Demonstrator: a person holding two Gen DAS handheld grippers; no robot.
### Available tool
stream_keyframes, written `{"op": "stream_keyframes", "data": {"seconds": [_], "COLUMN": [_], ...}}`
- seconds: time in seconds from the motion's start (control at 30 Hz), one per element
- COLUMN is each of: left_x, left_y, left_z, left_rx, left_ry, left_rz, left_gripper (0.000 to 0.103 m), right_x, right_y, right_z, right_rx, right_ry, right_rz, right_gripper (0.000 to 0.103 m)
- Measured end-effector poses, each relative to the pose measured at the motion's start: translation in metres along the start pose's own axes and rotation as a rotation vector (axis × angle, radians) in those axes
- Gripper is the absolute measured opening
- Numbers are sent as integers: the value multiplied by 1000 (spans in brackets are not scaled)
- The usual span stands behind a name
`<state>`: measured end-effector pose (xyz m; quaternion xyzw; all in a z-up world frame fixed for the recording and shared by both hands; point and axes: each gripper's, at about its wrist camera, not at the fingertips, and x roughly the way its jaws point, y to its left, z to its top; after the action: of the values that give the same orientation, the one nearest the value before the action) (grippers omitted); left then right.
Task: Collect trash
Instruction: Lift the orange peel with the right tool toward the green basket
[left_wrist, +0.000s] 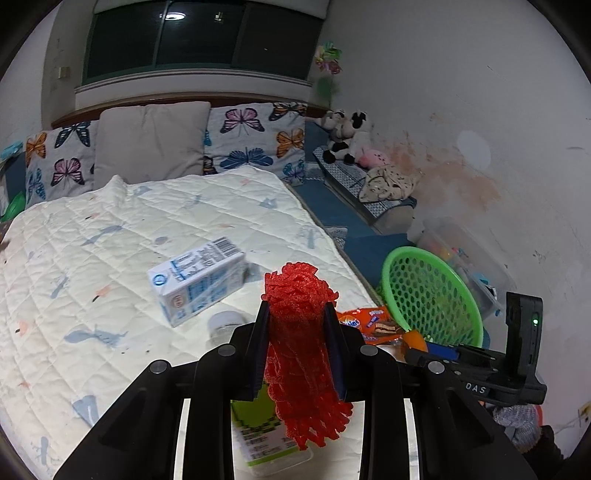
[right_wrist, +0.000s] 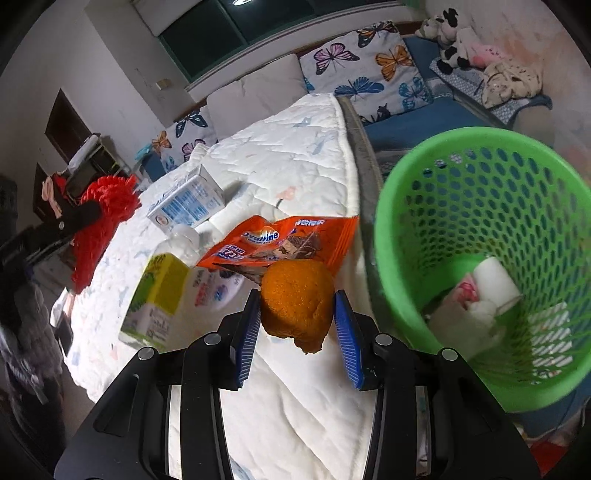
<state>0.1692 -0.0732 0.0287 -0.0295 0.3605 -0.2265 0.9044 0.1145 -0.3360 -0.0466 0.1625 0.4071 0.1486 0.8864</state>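
Carrying two pieces of trash toward the green perforated plastic basket (right_wrist: 480, 240).
Left tool (left_wrist: 297, 317) pinches the red foam net sleeve (left_wrist: 299, 332); right tool (right_wrist: 297, 314) grips the orange peel (right_wrist: 295, 299) above the bed; bring each fully over the rim before releasing.

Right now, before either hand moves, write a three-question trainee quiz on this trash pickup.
1. True or false: the green basket is empty.
2. What does the left gripper hold? A) blue-and-white carton B) red foam netting C) orange snack wrapper
3. Fill in: the right gripper has its fingers on either side of an orange ____.

Key
1. False: white crumpled trash lies at the bottom.
2. B: the red foam netting is pinched between the fingers; the blue-and-white carton and the orange snack wrapper lie on the white quilt.
3. Peel: the orange peel.
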Motion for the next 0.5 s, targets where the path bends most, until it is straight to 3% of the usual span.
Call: {"op": "stream_keyframes", "data": {"seconds": [0.27, 0.5], "left_x": [14, 20], "left_y": [-21, -29], "left_z": [6, 5], "left_rx": [24, 33], "left_ry": [17, 27], "left_rz": [-28, -38], "left_gripper": [28, 28], "right_x": [-28, -31], "right_y": [-22, -20], "right_z": [2, -2], "right_rx": [62, 58], "right_ry": [-55, -49], "right_rz": [2, 12], "right_gripper": [41, 41]}}
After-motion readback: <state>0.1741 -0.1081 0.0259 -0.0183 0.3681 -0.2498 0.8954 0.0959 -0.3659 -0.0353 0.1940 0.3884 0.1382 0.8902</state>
